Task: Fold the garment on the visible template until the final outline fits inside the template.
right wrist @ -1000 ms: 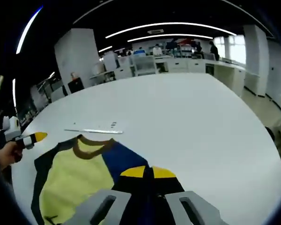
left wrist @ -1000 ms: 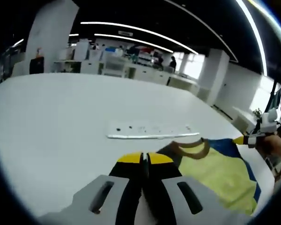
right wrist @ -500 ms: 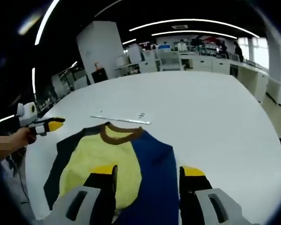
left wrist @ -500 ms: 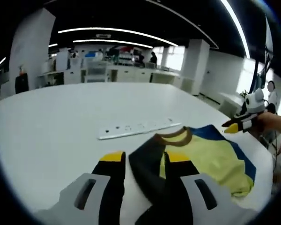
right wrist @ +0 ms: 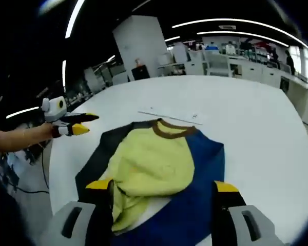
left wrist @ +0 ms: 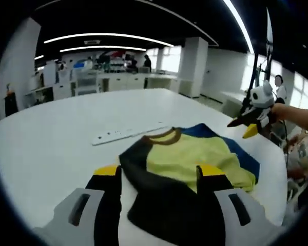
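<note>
White counter with a garment and a strip on it.
Your counter (left wrist: 51, 133) carries the garment (left wrist: 190, 159), yellow in the middle with a brown collar, one dark and one blue side, rumpled, and a flat white strip (left wrist: 126, 134) just beyond the collar.

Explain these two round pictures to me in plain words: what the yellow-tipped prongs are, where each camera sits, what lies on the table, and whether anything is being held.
No robot arm here: a person holds a two-jaw hand tool in each hand, and a fisheye camera rides on each, looking forward along its jaws. The yellow-tipped prongs at the bottom of each picture are those jaws.

In the left gripper view, the left gripper stands open; the right gripper comes in from the right, in the person's hand. In the right gripper view, the right gripper stands open, and the left gripper shows at the left.

On the white table lies a garment, yellow in the middle with a dark and a blue side and a brown collar. Beyond the collar lies a pale strip. Nothing is held.
</note>
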Demonstrator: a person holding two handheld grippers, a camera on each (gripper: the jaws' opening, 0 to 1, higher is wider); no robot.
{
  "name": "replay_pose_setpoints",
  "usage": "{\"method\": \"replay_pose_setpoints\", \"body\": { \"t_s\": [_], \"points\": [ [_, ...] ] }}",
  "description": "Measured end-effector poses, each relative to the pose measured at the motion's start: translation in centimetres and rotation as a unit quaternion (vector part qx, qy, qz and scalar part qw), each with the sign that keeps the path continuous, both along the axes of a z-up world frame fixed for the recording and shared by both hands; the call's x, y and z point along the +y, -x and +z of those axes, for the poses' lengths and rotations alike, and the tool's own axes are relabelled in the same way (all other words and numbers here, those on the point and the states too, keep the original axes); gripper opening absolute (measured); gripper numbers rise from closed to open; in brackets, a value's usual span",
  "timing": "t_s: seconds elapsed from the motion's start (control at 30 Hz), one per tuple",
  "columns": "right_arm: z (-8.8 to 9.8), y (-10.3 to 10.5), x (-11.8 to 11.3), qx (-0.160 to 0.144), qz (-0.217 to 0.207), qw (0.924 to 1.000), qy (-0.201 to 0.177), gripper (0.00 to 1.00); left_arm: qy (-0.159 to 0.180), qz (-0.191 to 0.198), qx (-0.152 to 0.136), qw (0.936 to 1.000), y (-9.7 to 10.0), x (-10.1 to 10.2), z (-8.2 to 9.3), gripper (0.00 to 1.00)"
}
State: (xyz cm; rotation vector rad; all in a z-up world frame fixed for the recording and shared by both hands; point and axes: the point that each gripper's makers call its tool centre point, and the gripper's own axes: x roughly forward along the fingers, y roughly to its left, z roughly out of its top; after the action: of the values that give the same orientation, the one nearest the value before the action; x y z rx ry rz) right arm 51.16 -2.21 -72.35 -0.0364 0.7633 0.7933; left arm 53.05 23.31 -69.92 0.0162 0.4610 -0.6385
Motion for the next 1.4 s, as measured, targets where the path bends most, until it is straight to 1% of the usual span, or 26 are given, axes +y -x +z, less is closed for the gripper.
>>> {"method": "replay_pose_setpoints", "body": {
  "t_s": [0.07,0.13,0.17,0.2,0.27,0.33,0.4,0.43,0.47,0.5,0.6,0.67,0.8,0.9,1.0,1.13,1.3,1.4],
  "points": [
    [-0.1,1.3,0.2,0.002,0.019,0.9998,0.005,0.77,0.000,-0.008,0.000,1.0000,1.0,-0.2,0.1,0.59],
    [-0.1,2.5,0.4,0.006,0.033,0.9994,0.011,0.74,0.000,-0.012,0.003,0.9999,2.0,-0.3,0.1,0.62],
    [-0.1,3.3,0.4,0.007,0.047,0.9987,0.018,0.74,0.003,-0.016,0.004,0.9999,2.7,-0.5,0.2,0.63],
    [-0.1,3.8,0.4,0.004,0.053,0.9984,0.018,0.75,0.004,-0.018,0.003,0.9998,3.1,-0.6,0.2,0.64],
    [-0.2,5.0,0.5,0.009,0.065,0.9976,0.021,0.77,0.007,-0.028,0.003,0.9996,4.2,-1.0,0.4,0.65],
    [-0.4,6.1,0.5,0.012,0.076,0.9967,0.026,0.75,0.004,-0.039,0.003,0.9992,5.3,-1.5,0.3,0.66],
    [-0.7,6.8,0.5,0.016,0.089,0.9955,0.030,0.76,-0.002,-0.047,0.004,0.9989,6.2,-1.7,0.1,0.66],
    [-1.0,7.7,0.6,0.013,0.101,0.9941,0.037,0.76,-0.004,-0.053,0.002,0.9986,6.8,-2.0,0.0,0.66],
    [-1.1,7.9,0.6,0.013,0.103,0.9938,0.039,0.75,-0.005,-0.057,-0.001,0.9984,7.2,-2.2,0.0,0.66],
    [-1.3,8.5,0.6,0.012,0.110,0.9928,0.044,0.75,-0.012,-0.064,-0.002,0.9979,7.8,-2.5,-0.2,0.66],
    [-1.8,9.7,0.7,0.006,0.130,0.9897,0.058,0.74,-0.027,-0.080,-0.006,0.9964,9.1,-3.1,-0.6,0.66],
    [-2.2,10.4,0.8,-0.004,0.146,0.9868,0.071,0.72,-0.031,-0.089,-0.005,0.9955,10.1,-3.5,-1.0,0.66],
    [-2.9,11.4,0.9,-0.015,0.163,0.9824,0.091,0.69,-0.056,-0.109,-0.003,0.9924,11.7,-4.1,-2.1,0.64],
    [-3.5,12.2,1.0,-0.016,0.169,0.9807,0.096,0.66,-0.071,-0.122,0.004,0.9900,13.0,-4.6,-3.0,0.62],
    [-4.1,12.8,0.8,-0.020,0.175,0.9785,0.108,0.61,-0.079,-0.121,0.006,0.9896,13.6,-4.7,-3.7,0.59],
    [-5.1,13.3,0.4,-0.021,0.175,0.9768,0.122,0.55,-0.106,-0.120,0.013,0.9871,14.5,-4.4,-5.4,0.55],
    [-5.8,13.6,0.3,-0.031,0.175,0.9748,0.134,0.44,-0.111,-0.109,0.025,0.9875,15.3,-4.4,-6.8,0.47],
    [-6.3,13.6,0.2,-0.032,0.171,0.9754,0.136,0.38,-0.112,-0.103,0.029,0.9878,15.4,-4.3,-7.4,0.44]
  ]
}}
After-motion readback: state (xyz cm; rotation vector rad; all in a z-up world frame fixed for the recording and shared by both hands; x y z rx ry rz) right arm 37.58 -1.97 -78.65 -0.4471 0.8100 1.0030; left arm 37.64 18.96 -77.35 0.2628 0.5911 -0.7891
